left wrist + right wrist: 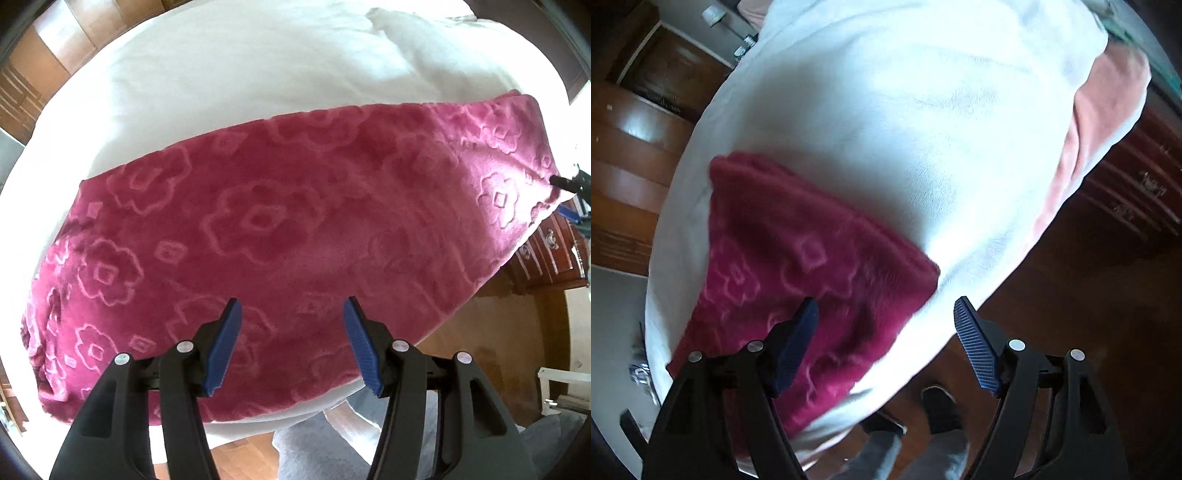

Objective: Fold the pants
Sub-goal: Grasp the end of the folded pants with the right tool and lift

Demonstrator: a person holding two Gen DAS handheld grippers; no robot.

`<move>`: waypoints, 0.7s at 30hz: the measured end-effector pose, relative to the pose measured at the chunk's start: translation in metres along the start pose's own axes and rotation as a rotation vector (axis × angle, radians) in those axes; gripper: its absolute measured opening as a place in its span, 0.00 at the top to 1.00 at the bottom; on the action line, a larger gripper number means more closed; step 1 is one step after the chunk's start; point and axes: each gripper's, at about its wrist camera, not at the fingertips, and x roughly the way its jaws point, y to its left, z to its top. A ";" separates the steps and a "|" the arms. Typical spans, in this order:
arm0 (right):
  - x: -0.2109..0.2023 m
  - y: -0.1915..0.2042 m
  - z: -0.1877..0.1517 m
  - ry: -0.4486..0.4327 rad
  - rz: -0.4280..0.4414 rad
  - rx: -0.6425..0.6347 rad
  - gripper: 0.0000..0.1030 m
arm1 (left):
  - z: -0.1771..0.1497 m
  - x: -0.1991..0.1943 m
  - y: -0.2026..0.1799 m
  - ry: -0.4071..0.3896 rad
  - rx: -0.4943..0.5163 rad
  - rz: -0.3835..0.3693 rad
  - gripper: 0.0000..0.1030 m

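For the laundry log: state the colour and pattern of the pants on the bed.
The pants are deep magenta-pink with an embossed flower pattern, clearest in the left wrist view.

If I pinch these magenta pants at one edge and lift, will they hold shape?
Probably not. The pants look like thick plush fleece lying limp on the bed, so they would likely droop. The deep pile should grip well, not slip.

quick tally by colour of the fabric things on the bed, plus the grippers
magenta flower-embossed pants: 1
white bed cover: 1
pale pink cloth at the bed's far edge: 1
grippers, both open with nothing between the jaws: 2, left gripper and right gripper
total: 5
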 end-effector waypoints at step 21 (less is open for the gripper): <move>0.000 0.027 -0.005 -0.002 0.197 0.054 0.80 | -0.012 -0.012 0.029 0.013 -0.063 0.007 0.44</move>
